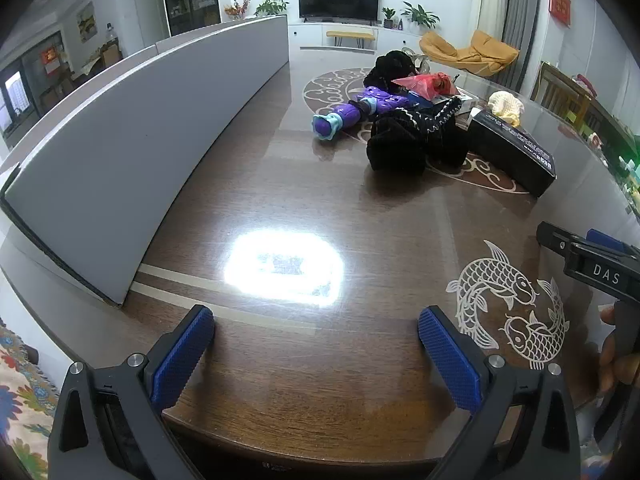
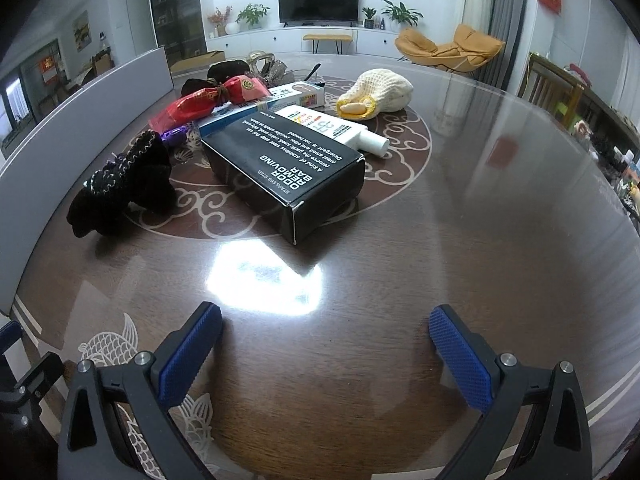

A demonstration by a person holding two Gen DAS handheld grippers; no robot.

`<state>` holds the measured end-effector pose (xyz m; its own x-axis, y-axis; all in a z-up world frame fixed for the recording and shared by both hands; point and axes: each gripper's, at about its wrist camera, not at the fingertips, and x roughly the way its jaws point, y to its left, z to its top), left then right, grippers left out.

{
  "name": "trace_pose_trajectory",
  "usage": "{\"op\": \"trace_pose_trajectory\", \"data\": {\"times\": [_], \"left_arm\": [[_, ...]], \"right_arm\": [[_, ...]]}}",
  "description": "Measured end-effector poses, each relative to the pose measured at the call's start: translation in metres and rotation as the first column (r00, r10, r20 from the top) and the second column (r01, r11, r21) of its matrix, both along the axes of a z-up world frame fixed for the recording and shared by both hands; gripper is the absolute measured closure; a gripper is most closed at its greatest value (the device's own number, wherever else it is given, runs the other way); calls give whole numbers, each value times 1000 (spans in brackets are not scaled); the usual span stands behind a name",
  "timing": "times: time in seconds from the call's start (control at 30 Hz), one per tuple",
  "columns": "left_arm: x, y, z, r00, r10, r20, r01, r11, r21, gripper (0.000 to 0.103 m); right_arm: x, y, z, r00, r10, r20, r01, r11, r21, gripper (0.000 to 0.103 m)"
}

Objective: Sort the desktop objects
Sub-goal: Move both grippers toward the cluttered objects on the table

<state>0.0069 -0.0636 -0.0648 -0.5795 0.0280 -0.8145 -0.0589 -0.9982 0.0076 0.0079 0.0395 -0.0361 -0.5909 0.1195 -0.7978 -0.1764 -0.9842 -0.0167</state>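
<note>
A pile of objects lies at the middle of the round brown table (image 2: 440,240). A black box (image 2: 288,176) printed "ODOR REMOVING BAR" is nearest; it also shows in the left wrist view (image 1: 512,152). A black scrunchie (image 2: 124,184) lies left of it. A white tube (image 2: 340,130), a cream knitted pouch (image 2: 380,92), a red wrapped packet (image 2: 212,98) and a purple toy (image 1: 360,110) lie behind. My left gripper (image 1: 316,332) and right gripper (image 2: 326,328) are both open and empty, hovering over bare table short of the pile.
A long grey box wall (image 1: 132,148) stands along the table's left side. White fish inlays (image 1: 512,300) mark the near table. The right gripper's body (image 1: 592,264) shows at the right edge of the left wrist view. Chairs and shelves stand to the right.
</note>
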Motion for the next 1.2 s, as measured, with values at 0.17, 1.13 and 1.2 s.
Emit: {"op": "trace_pose_trajectory", "data": {"times": [0.17,1.13,1.2], "left_arm": [[-1,1,-1,1000,14,-8,-14,1000,0,0],[-16,14,-2,1000,11,-13,-11,1000,-3,0],[-16,13,-2,1000,1,-14,-2,1000,-4,0]], "right_arm": [[0,0,0,1000,-1,0,1,1000,0,0],[1,0,1,1000,2,-1,-2,1000,-6,0],[1,-1,1,1000,2,-1,-2,1000,-6,0]]}}
